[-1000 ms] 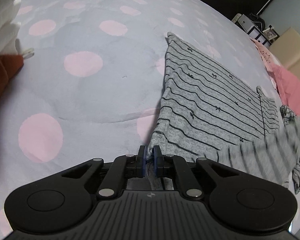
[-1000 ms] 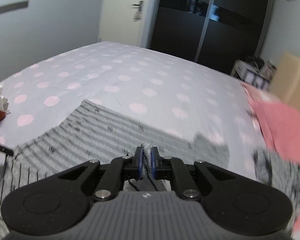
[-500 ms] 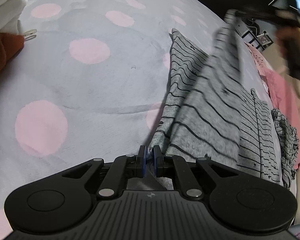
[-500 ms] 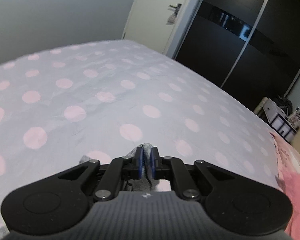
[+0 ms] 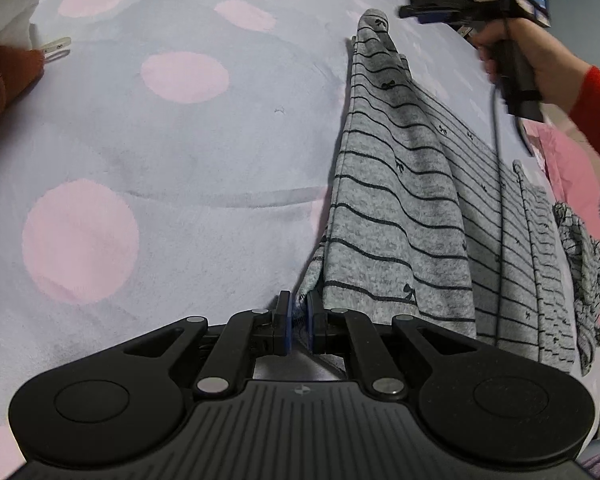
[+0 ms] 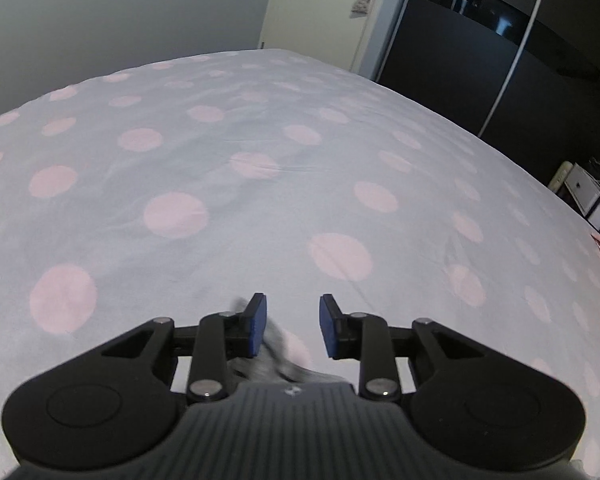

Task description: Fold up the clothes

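Observation:
A grey garment with thin black stripes (image 5: 400,200) lies on the dotted bedspread (image 5: 180,160), one half folded over the other. My left gripper (image 5: 298,320) is shut on its near corner. Its far corner (image 5: 374,26) stands up in a peak just left of my right gripper (image 5: 412,14), which a hand in a red sleeve holds above the bed. In the right wrist view the right gripper (image 6: 292,326) has its jaws opening. A blurred bit of grey cloth (image 6: 270,350) hangs loose by the left pad, and the pads do not press on it.
White folded cloth (image 5: 4,12) and an orange piece (image 5: 0,84) lie at the left edge, with a small clip (image 5: 56,46) beside them. Pink fabric (image 5: 572,168) and a patterned grey garment (image 5: 580,248) lie at the right. A dark wardrobe (image 6: 500,40) stands beyond the bed.
The right gripper swept the garment's corner across to the far end, folding the cloth over itself, and then opened its jaws. The left gripper kept its grip and hardly moved.

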`<state>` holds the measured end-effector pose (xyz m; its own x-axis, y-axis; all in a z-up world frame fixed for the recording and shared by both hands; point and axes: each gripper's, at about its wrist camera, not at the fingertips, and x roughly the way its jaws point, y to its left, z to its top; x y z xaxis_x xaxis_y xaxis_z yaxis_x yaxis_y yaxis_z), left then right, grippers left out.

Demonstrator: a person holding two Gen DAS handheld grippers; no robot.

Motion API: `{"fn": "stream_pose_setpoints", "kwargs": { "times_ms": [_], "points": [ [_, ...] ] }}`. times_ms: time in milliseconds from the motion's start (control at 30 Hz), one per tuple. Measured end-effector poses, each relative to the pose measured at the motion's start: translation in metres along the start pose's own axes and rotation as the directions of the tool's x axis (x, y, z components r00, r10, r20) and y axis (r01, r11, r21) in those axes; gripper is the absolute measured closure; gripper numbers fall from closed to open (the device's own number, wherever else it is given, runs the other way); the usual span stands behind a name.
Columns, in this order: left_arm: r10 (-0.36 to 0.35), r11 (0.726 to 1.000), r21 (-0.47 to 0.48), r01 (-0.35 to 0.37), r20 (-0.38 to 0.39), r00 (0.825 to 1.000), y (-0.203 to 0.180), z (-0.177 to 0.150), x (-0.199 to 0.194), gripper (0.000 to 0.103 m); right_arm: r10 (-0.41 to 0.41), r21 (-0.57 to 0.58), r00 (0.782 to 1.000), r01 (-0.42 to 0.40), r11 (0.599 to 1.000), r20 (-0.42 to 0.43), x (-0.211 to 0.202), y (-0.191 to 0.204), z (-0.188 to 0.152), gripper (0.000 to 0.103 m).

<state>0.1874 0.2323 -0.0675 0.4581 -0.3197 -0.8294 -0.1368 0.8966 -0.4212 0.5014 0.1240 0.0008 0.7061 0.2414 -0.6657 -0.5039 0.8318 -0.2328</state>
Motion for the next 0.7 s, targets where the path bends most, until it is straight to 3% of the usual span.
{"fn": "stream_pose_setpoints", "kwargs": {
  "times_ms": [100,233,467,500,567,600,700],
  "points": [
    [0.004,1.000,0.004,-0.004,0.001,1.000,-0.001,-0.002,0.001,0.098,-0.007,0.077,1.000,0.009,0.997,-0.021,-0.005,-0.030,-0.006,0.072],
    [0.011,1.000,0.006,-0.011,0.001,1.000,-0.003,-0.001,0.002,0.098,0.098,0.277,0.989,-0.064,0.959,-0.110,0.001,-0.065,-0.030,0.072],
    [0.025,0.999,0.025,-0.024,-0.007,1.000,-0.004,-0.002,0.003,0.098,0.217,0.441,0.969,-0.143,0.886,-0.120,0.026,-0.060,-0.059,0.072],
    [0.024,0.999,0.025,-0.024,-0.009,1.000,-0.002,-0.002,0.002,0.098,0.232,0.455,0.965,-0.154,0.877,-0.121,0.030,-0.058,-0.061,0.073],
    [0.021,1.000,0.020,-0.021,-0.011,1.000,-0.001,-0.002,0.002,0.098,0.256,0.484,0.959,-0.169,0.858,-0.120,0.034,-0.057,-0.064,0.094],
    [0.020,1.000,0.019,-0.019,-0.012,1.000,-0.001,-0.002,0.002,0.098,0.255,0.489,0.959,-0.165,0.856,-0.122,0.034,-0.058,-0.066,0.101],
    [0.018,1.000,0.021,-0.018,-0.010,1.000,-0.001,-0.003,0.001,0.098,0.128,0.461,0.988,-0.071,0.885,-0.092,0.019,-0.066,-0.064,0.101]
  ]
}}
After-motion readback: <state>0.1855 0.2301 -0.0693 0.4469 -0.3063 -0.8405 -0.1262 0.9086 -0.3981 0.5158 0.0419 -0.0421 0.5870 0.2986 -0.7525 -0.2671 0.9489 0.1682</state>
